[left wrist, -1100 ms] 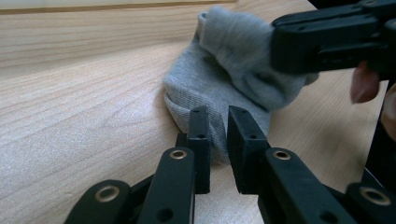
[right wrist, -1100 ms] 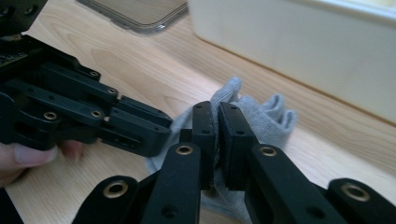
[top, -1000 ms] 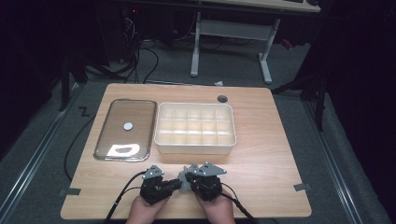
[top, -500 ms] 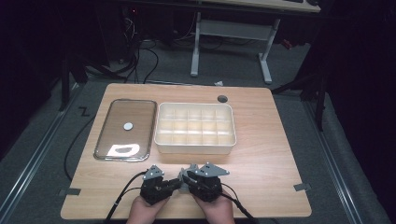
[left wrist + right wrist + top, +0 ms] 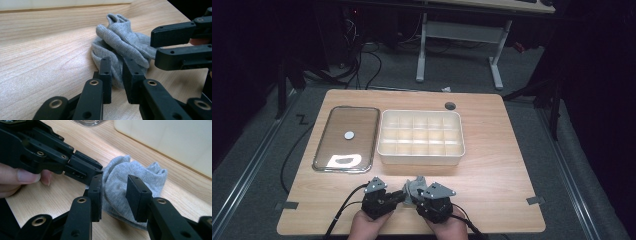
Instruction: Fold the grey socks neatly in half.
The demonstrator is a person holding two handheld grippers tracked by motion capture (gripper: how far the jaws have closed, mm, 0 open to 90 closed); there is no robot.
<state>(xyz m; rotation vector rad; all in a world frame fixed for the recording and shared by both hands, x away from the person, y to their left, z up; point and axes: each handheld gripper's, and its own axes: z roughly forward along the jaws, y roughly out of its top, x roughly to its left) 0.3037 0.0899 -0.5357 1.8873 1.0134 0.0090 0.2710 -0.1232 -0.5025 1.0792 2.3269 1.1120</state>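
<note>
Sock in soft grey ribbed knit lay bunched near the counter's front edge, between my two tools. I had the left hand-held gripper nipped onto a fold of it, jaws nearly together; the right hand-held gripper straddled the heap, jaws apart with cloth between them. I judged a firm pinch on the thicker folds best before lifting, since limp knit slips. Beyond sat a cream gridded plastic tray and a glossy glass lid.
</note>
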